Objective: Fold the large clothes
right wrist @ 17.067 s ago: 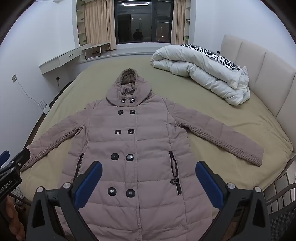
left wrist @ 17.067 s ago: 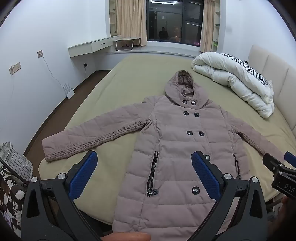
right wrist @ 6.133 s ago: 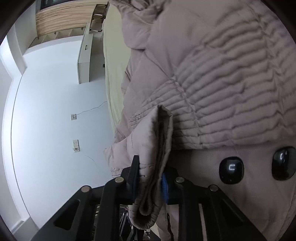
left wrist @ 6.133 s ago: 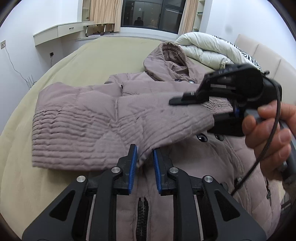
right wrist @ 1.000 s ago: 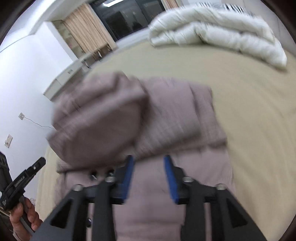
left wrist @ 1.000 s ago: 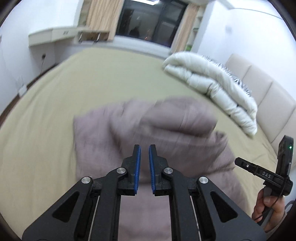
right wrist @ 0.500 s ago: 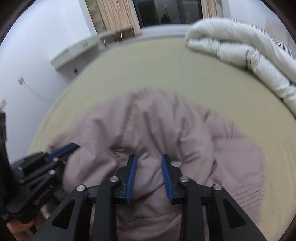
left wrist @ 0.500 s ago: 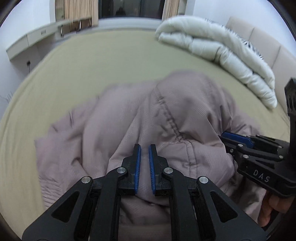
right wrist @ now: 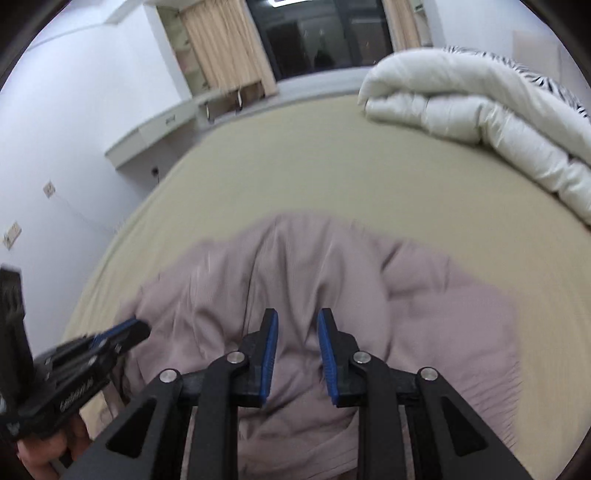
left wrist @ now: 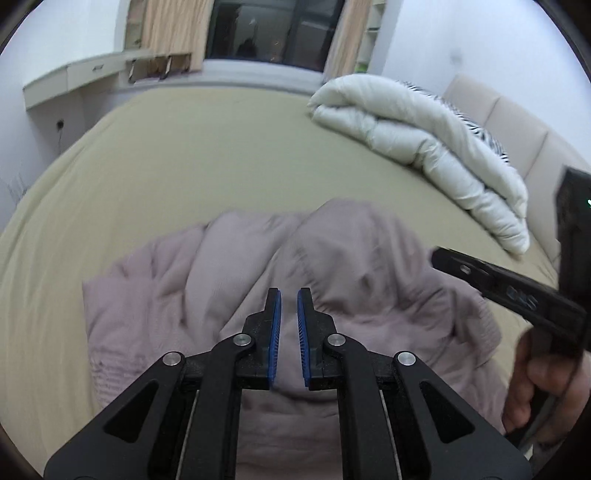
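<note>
Left gripper [left wrist: 288, 295] nearest in its own view — blue pads close together with a narrow gap, nothing between them, poised over the puffer coat [left wrist: 236, 280]. Right gripper [right wrist: 295, 315] likewise over the coat, pads a bit further apart, also gripping nothing. Coat bunched in a folded mauve heap on the near part of the bed [left wrist: 184, 162], some motion blur. Each gripper visible at the edge of the other's view, held by a hand [left wrist: 543, 380]. Further back — rolled white duvet [left wrist: 417, 136] toward the headboard [left wrist: 517, 133]. Beyond: wall desk [left wrist: 74, 77], curtains [left wrist: 166, 29], dark window [left wrist: 266, 33].
</note>
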{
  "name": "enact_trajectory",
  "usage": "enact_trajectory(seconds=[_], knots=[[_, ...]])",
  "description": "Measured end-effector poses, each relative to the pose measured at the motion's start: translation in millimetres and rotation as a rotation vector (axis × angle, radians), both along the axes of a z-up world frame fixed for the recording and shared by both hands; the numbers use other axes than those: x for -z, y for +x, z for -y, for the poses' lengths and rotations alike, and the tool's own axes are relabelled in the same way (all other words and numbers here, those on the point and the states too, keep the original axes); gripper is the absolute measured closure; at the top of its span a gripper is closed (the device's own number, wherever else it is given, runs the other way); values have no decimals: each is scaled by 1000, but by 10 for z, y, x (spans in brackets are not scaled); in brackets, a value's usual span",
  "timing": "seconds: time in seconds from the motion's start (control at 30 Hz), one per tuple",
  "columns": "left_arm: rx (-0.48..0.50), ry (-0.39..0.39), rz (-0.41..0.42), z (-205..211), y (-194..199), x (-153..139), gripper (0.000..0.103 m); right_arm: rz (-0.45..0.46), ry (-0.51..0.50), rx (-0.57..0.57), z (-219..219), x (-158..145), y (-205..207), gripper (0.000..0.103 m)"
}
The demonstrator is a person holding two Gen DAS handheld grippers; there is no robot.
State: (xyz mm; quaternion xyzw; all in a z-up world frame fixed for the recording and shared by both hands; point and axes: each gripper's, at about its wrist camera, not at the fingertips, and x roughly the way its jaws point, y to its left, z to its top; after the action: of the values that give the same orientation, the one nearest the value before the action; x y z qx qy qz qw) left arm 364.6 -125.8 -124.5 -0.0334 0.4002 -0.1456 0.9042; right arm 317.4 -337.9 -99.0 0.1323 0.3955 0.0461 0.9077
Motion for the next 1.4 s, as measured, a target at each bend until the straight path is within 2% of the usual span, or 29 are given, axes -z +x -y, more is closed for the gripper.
enact_trajectory(seconds=[0.07, 0.13, 0.27, 0.3, 0.37, 0.4, 0.47, 0.6, 0.73, 0.83, 0.9, 0.93, 1.0, 1.1, 1.13, 1.2, 1.3, 1.37, 1.4], knots=[[31, 18, 8, 143, 84, -22, 95, 2, -1, 9, 70, -83, 175, 78], [33, 48, -20, 261, 231, 92, 95, -12, -18, 4, 68, -79, 389, 77], [-16, 66, -149, 297, 560, 642, 95, -58, -15, -61, -66, 66, 723, 78], [-25, 47, -161, 262, 640, 802, 95, -84, -42, -76, -120, 151, 827, 77], [-31, 42, -152, 238, 644, 944, 95, -155, -74, -97, -173, 395, 1013, 77], [-24, 72, -134, 287, 634, 972, 95, -193, -91, -94, -185, 556, 1071, 77], [-11, 114, -110, 361, 631, 1067, 95, -190, -74, -65, -134, 746, 1085, 78], [-18, 62, -128, 304, 732, 1212, 95, -145, -25, -42, -35, 914, 1021, 80], [-10, 76, -123, 282, 702, 1313, 95, -125, -82, -38, -153, 938, 983, 81], [-12, 15, -150, 182, 623, 1195, 95, -131, -95, -40, -212, 888, 962, 80], [-40, -30, -142, 35, 433, 954, 95, -132, -84, -29, -236, 704, 820, 77], [-57, -45, -113, -48, 321, 827, 95, -113, -67, -21, -212, 599, 733, 76], [-87, -49, -56, -203, 104, 640, 95, -23, -15, -32, -178, 308, 422, 72], [-114, -9, -33, -316, -81, 621, 95, 51, -2, -88, -290, 52, -21, 69], [-114, 13, -42, -319, -104, 681, 95, 57, -6, -112, -356, 28, -123, 66], [-114, 30, -73, -334, -129, 828, 95, 45, -69, -175, -576, 87, -259, 56], [-123, -20, -129, -379, -69, 1018, 95, -77, -173, -211, -810, 544, -212, 55], [-118, -7, -145, -326, -8, 1111, 95, -41, -204, -202, -826, 752, -234, 55], [-103, 29, -146, -276, 16, 1130, 95, -25, -221, -198, -850, 789, -248, 54]])
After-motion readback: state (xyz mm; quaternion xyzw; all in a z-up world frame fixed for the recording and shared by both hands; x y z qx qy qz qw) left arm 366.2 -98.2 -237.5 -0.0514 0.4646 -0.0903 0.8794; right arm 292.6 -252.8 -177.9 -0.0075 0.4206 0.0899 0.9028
